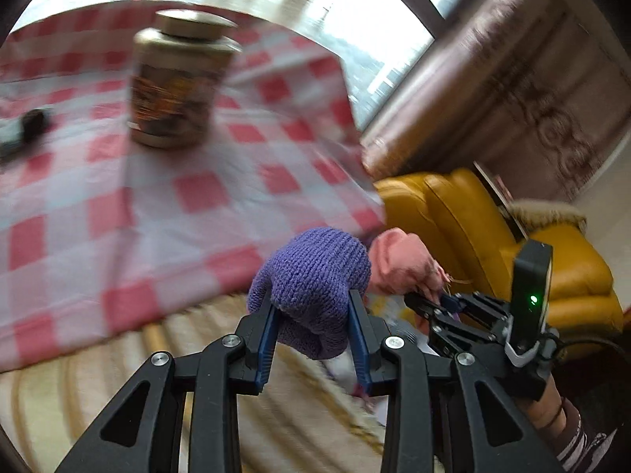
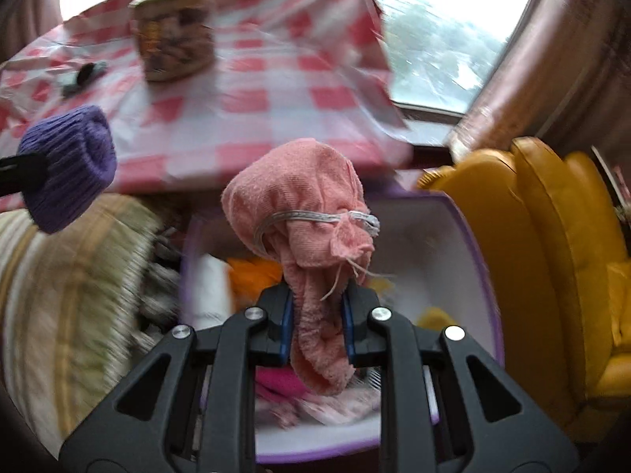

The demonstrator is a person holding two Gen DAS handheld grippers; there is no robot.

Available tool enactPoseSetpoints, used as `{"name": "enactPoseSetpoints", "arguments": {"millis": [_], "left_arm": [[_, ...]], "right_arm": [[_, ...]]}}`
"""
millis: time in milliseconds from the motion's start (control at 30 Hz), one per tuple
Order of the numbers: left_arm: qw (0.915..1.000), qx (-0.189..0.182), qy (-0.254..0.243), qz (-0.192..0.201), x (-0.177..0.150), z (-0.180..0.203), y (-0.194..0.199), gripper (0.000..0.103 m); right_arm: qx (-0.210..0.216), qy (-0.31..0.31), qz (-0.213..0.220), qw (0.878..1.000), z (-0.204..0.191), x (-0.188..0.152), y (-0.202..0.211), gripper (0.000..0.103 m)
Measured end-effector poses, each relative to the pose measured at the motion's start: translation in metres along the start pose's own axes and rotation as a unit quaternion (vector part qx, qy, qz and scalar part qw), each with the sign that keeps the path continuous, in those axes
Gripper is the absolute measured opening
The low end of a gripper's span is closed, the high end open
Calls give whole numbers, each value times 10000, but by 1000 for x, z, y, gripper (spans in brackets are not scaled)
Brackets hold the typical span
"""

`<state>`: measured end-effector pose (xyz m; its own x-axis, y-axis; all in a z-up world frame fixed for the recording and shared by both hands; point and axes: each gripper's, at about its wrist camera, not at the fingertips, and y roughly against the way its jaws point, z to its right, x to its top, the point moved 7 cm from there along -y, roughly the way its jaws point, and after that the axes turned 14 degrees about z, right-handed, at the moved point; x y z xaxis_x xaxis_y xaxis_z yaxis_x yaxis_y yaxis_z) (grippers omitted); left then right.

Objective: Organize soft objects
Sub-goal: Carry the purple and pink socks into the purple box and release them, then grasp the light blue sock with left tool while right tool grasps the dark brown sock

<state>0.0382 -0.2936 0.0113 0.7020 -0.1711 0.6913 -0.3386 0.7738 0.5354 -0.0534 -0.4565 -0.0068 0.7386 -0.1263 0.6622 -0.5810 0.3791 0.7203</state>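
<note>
My left gripper (image 1: 313, 329) is shut on a purple knitted roll (image 1: 315, 280) and holds it in the air off the table's edge; the roll also shows at the left of the right wrist view (image 2: 71, 165). My right gripper (image 2: 317, 327) is shut on a pink towel bundle (image 2: 303, 205) tied with a white cord, held above a white box with a purple rim (image 2: 469, 236). The box holds orange, yellow and pink soft items. The right gripper (image 1: 437, 307) and pink bundle (image 1: 398, 264) show to the right in the left wrist view.
A table with a red-and-white checked cloth (image 1: 157, 197) carries a gold-lidded jar (image 1: 177, 82) and a small dark object (image 1: 33, 124). A yellow leather sofa (image 1: 473, 228) stands to the right. A striped cushion (image 2: 71, 295) lies left of the box. Windows are behind.
</note>
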Motion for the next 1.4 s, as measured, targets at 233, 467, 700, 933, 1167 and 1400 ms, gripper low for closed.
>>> {"name": "enactPoseSetpoints", "arguments": {"millis": [233, 467, 700, 933, 1167, 1400], "left_arm": [[9963, -481, -142, -691, -29, 45, -31, 59], [9995, -27, -26, -326, -8, 8, -13, 60], [9959, 838, 280, 197, 24, -82, 27, 60], [9803, 1714, 736, 646, 55, -189, 64, 60], [9558, 2289, 1439, 1157, 100, -292, 90, 61], [9397, 2386, 1970, 1459, 133, -369, 90, 61]], "right_arm": [[-381, -157, -268, 9988, 28, -19, 1, 58], [-5, -34, -89, 10000, -9, -4, -1, 63], [820, 396, 244, 9955, -98, 42, -7, 70], [1557, 833, 541, 9828, -197, 93, -20, 79], [1983, 1107, 772, 9708, -291, 161, -55, 80], [2234, 1144, 1097, 9617, -371, 227, -96, 81]]}}
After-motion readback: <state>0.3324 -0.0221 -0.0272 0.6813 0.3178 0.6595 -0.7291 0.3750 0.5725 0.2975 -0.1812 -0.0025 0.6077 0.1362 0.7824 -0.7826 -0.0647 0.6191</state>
